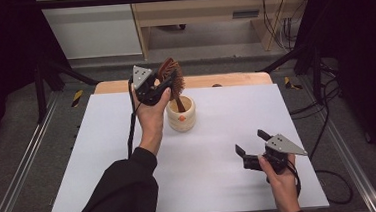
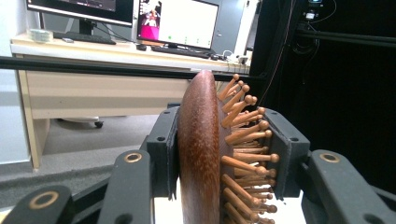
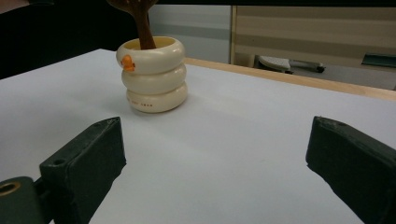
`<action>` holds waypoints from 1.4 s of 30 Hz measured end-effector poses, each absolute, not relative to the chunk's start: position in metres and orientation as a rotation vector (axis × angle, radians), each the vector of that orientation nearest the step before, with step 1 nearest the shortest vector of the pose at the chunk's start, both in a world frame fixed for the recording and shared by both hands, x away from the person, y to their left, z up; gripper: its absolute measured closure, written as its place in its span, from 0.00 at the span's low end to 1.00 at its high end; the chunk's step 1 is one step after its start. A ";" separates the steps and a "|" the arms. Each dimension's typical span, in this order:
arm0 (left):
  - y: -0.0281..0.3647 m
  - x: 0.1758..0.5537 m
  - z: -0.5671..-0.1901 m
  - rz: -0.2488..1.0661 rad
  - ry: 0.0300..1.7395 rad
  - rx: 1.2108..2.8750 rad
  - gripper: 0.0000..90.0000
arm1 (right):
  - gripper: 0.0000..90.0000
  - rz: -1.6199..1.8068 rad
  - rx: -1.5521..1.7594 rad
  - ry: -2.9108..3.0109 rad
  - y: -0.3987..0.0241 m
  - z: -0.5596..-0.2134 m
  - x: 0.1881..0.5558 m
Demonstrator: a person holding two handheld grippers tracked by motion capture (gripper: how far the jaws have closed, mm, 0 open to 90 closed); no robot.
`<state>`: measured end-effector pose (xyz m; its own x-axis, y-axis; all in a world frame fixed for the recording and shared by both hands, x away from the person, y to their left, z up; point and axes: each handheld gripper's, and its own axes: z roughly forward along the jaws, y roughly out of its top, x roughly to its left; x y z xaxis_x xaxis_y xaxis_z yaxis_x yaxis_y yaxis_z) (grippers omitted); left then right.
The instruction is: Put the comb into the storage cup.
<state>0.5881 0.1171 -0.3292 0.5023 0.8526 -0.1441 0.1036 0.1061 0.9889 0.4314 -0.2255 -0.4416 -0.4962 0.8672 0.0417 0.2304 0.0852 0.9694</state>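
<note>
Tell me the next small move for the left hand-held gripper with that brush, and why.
Probably open the jaws and let go. The left hand-held gripper is clamped on the head of the wooden brush, and the brush handle already stands inside the cream cup on the table. The right hand-held gripper waits open, well clear of the cup.

surface: white table (image 1: 129, 155) | on it: cream ringed cup (image 1: 181, 114), standing upright
</note>
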 end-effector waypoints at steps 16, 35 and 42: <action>0.113 0.586 -0.330 0.672 0.908 1.372 0.58 | 0.05 1.440 1.083 1.800 -0.225 -0.442 0.432; 0.113 0.585 -0.339 0.658 0.934 1.357 0.58 | 0.05 1.438 1.083 1.797 -0.226 -0.442 0.432; 0.113 0.583 -0.342 0.666 0.930 1.366 0.58 | 0.05 1.437 1.081 1.803 -0.225 -0.442 0.433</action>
